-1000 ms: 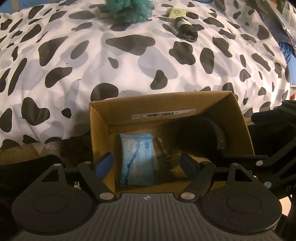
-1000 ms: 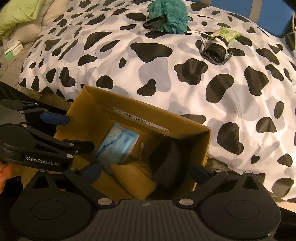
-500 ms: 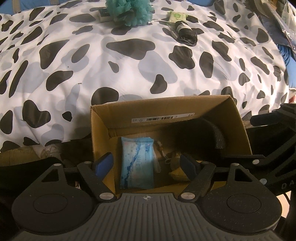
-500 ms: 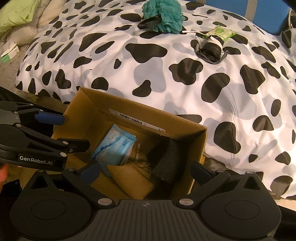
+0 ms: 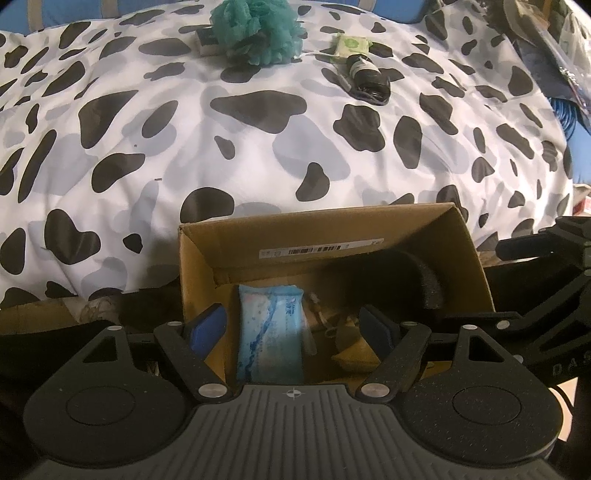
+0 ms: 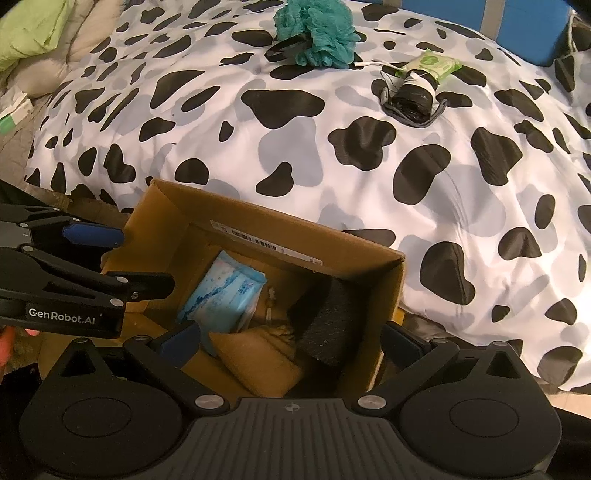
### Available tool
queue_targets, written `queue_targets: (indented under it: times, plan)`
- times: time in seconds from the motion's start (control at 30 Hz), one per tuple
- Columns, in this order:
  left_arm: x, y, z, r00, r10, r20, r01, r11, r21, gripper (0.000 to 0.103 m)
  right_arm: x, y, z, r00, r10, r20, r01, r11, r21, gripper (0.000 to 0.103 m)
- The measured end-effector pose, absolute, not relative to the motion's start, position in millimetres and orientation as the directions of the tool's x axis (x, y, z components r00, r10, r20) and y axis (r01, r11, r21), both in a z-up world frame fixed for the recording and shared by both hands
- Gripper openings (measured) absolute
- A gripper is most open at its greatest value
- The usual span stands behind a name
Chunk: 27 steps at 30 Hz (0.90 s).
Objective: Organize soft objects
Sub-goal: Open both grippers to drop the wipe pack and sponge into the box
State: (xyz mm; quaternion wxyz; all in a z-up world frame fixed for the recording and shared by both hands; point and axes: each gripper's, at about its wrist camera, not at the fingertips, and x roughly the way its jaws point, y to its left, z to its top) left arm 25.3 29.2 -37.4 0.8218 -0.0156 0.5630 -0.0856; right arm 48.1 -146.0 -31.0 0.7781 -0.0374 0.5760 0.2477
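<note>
An open cardboard box (image 5: 199, 269) (image 6: 384, 295) stands against the near edge of a cow-print bed. Inside lie a blue tissue pack (image 5: 269, 332) (image 6: 221, 295), a black foam sponge (image 5: 417, 280) (image 6: 328, 325) and a tan soft item (image 6: 258, 362). My left gripper (image 5: 295, 328) is open and empty above the box. My right gripper (image 6: 291, 339) is open and empty over the box too. A teal bath pouf (image 5: 258, 29) (image 6: 317, 33), a green wipes pack (image 5: 351, 44) (image 6: 432, 64) and a black rolled item (image 5: 369, 77) (image 6: 412, 99) lie far back on the bed.
The cow-print duvet (image 5: 258, 147) (image 6: 332, 166) fills the middle ground. A green pillow (image 6: 33, 29) lies at the far left. The left gripper's body (image 6: 66, 280) shows beside the box in the right wrist view.
Both grippers have pulled back and up slightly from the box, still open and empty. The box's contents have not moved.
</note>
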Motion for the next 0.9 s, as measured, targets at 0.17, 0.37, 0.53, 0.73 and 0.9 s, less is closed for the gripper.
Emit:
queue_targets:
  times: [0.17,0.37,0.53,0.73,0.9]
  plan:
    - [25,29,-36,0.360,-0.159,-0.919,0.126,0.985,-0.121,0.079,50,-149,-29,0.228,0.343,-0.911,-0.412,0.882,0.229,0.103]
    - [28,31,-32,0.376,-0.160,-0.912,0.118,0.985,-0.125,0.079,54,-154,-27,0.255,0.340,-0.905,-0.385,0.894,0.227,0.103]
    - [30,30,-31,0.370,-0.178,-0.912,0.135,0.981,-0.137,0.079,58,-160,-24,0.299,0.317,-0.900,-0.348,0.914,0.207,0.103]
    - [35,32,-23,0.409,-0.165,-0.897,0.152,0.982,-0.111,0.079,65,-168,-20,0.348,0.311,-0.884,-0.319,0.926,0.200,0.103]
    - [45,38,-19,0.433,-0.162,-0.887,0.145,0.983,-0.109,0.079,75,-173,-17,0.408,0.281,-0.869,-0.298,0.940,0.164,0.103]
